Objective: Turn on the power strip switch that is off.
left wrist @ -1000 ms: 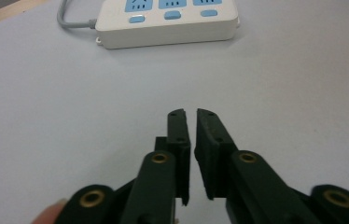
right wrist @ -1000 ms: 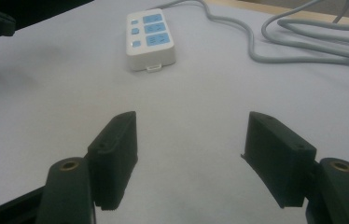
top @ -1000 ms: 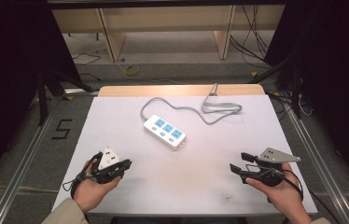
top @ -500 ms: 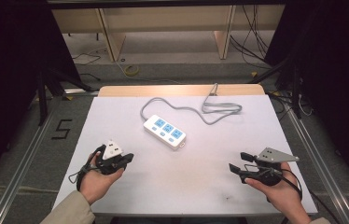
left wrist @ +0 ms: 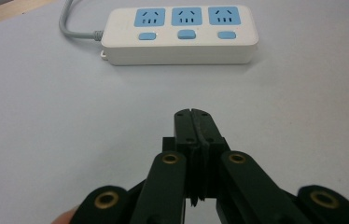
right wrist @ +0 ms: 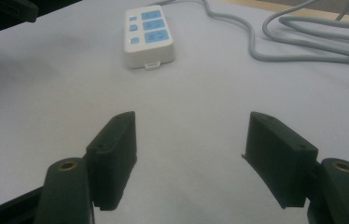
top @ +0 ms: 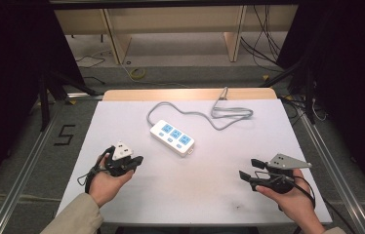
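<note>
Power strip (top: 172, 137): white body with three blue sockets and three blue switches, lying flat near the middle of the white table (top: 205, 195), set diagonally in the high view. Its grey cable (top: 219, 114) leaves the far end, loops across the table and runs off over the far edge.

Left gripper (top: 134, 161): held low over the near-left part of the table, pointing toward the power strip and well apart from it. In the left gripper view the two black jaws are pressed together with nothing between them, and the power strip (left wrist: 182, 35) lies broadside ahead, with its cable (left wrist: 72, 25) at the left end.

Right gripper (top: 250, 168): held over the near-right part of the table, pointing left toward the middle, with a grey three-cornered plate on top. In the right gripper view the jaws stand wide apart over bare table surface, holding nothing. Ahead lies the power strip (right wrist: 148, 35), seen end-on, with the cable (right wrist: 303, 37) looping at upper right.

Neither gripper touches the power strip.
</note>
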`<state>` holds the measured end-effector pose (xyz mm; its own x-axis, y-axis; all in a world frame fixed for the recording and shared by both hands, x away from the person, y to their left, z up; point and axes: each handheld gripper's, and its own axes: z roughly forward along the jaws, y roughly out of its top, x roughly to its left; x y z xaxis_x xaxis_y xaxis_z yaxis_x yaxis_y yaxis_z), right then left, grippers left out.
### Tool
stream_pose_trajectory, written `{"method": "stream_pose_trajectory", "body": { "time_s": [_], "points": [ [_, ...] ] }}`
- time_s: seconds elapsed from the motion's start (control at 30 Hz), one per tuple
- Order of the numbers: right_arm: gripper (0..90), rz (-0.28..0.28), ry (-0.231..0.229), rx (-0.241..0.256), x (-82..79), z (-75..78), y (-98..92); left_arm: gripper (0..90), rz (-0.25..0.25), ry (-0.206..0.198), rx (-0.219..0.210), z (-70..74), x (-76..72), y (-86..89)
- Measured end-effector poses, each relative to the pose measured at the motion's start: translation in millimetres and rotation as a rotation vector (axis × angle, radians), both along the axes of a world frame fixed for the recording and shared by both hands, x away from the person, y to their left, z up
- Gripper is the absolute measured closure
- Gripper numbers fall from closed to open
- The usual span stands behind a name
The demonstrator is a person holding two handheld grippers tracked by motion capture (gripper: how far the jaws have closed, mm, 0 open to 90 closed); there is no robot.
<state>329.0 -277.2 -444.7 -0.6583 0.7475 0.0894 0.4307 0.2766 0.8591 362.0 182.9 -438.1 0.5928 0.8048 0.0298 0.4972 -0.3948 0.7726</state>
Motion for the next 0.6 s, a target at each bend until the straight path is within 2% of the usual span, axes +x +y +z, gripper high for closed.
{"method": "stream_pose_trajectory", "body": {
  "time_s": [0.6],
  "points": [
    [33.6, 0.001, 0.004, 0.0, -0.3, -1.2, 0.9, 89.6, -0.005, 0.006, 0.013, 0.2, 18.3, -9.0]
  ]
}}
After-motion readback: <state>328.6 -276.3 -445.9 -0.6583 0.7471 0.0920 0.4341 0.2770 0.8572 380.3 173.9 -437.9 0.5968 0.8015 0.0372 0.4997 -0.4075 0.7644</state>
